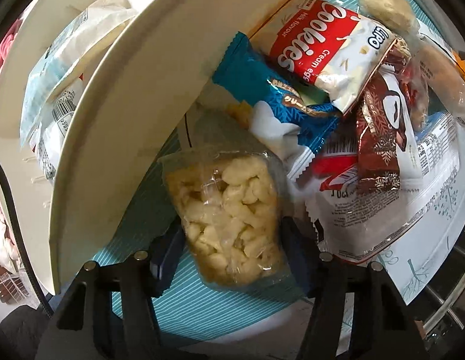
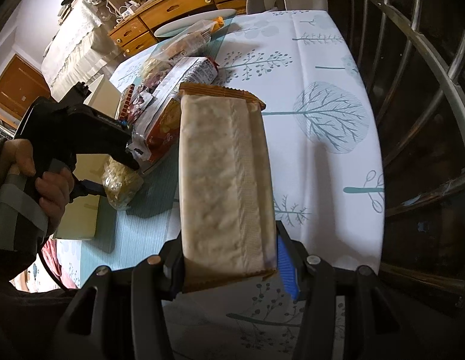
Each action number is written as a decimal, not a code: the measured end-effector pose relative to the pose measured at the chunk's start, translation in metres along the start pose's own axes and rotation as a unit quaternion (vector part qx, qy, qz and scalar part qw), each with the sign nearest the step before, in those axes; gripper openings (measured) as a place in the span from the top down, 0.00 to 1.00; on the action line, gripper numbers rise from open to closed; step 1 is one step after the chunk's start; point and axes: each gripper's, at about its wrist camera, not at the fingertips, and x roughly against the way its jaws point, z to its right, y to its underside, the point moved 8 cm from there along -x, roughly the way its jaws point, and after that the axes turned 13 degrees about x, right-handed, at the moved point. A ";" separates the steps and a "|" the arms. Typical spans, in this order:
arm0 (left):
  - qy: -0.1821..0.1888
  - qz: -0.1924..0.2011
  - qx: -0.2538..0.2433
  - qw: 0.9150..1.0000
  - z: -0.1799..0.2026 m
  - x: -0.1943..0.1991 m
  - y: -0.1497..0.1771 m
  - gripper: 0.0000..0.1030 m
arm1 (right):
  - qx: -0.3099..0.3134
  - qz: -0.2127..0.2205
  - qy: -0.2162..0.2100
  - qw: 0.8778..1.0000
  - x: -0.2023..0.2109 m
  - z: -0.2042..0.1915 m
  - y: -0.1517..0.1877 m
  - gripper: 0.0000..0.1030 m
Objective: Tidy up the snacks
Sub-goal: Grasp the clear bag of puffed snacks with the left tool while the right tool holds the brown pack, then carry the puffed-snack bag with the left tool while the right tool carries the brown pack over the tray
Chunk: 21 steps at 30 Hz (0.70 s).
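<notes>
Cream box wall crowds left tongs gripping puffs bag (right tongs clamp wafer pack).

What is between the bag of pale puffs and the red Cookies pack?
The blue snack packet lies between the puffs bag and the Cookies pack, seen in the left wrist view.

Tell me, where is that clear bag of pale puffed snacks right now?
The clear bag of puffed snacks sits between the left gripper fingers on the striped teal mat, beside the cream box, just below the blue wrapper.
</notes>
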 end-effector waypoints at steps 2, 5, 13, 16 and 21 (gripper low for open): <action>0.003 -0.005 -0.004 1.000 -0.003 -0.002 0.002 0.42 | 0.000 0.001 0.000 1.000 0.000 -0.001 -0.001 0.50; 0.002 -0.018 -0.012 1.000 -0.010 -0.006 0.010 0.43 | 0.003 0.003 0.000 1.000 0.001 -0.004 -0.004 0.50; 0.000 -0.069 -0.041 0.997 -0.023 -0.009 0.044 0.43 | 0.005 0.011 -0.004 1.000 0.006 -0.015 -0.012 0.50; 0.005 -0.082 -0.064 0.995 -0.026 -0.005 0.058 0.43 | -0.001 0.018 -0.005 1.000 0.010 -0.017 -0.014 0.50; 0.022 -0.090 -0.102 0.990 -0.033 0.011 0.079 0.44 | -0.010 0.030 -0.011 0.999 0.019 -0.024 -0.019 0.50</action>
